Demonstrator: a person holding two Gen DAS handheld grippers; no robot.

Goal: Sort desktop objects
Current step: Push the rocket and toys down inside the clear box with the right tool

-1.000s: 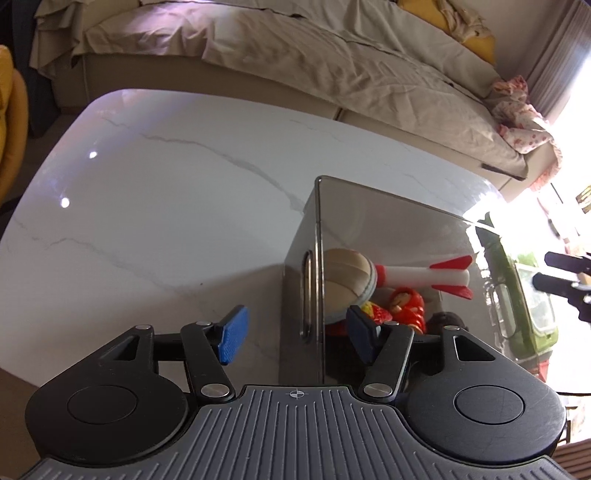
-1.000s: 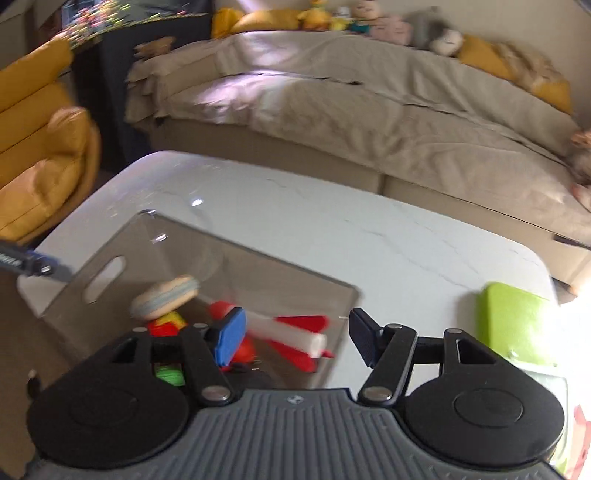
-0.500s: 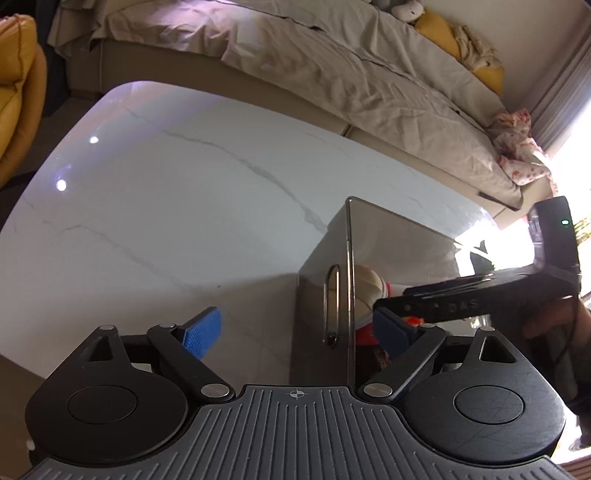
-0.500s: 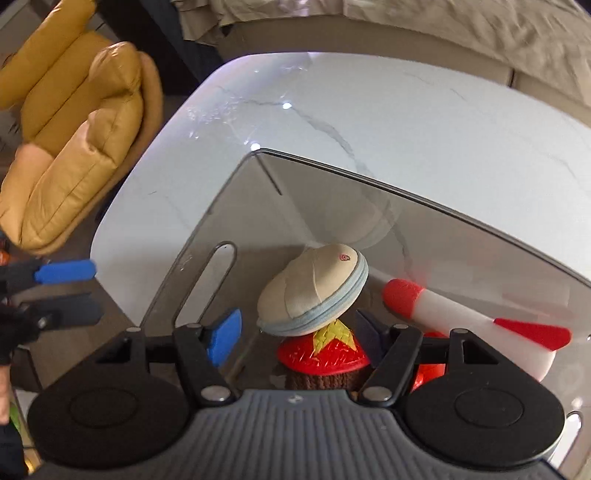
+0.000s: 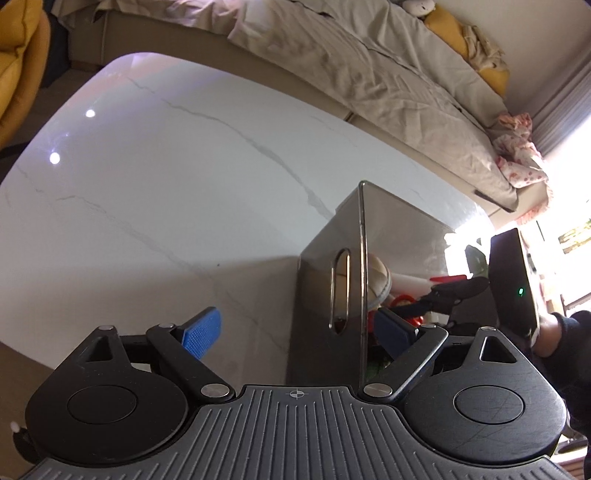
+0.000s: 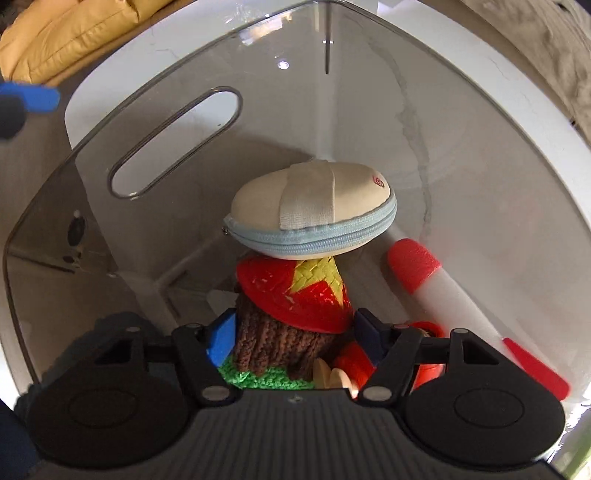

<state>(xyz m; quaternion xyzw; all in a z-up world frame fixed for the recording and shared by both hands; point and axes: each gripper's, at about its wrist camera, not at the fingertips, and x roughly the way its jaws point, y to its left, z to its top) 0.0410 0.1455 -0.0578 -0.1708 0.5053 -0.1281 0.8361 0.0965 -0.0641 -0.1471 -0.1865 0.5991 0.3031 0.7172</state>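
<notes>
The right gripper (image 6: 293,338) now reaches down into the clear bin (image 6: 177,133) — its fingers flank the knitted toy (image 6: 266,347). The left gripper (image 5: 295,332) stands wider than before — straddling the bin's wall.

A white marble table (image 5: 166,177) fills most of the left wrist view. Beyond its far edge runs a sofa (image 5: 369,74) under a crumpled beige cover, with a yellow cushion (image 5: 448,27) and a floral cloth (image 5: 521,162) toward its right end. A yellow armchair (image 5: 16,59) stands off the table's left corner.
</notes>
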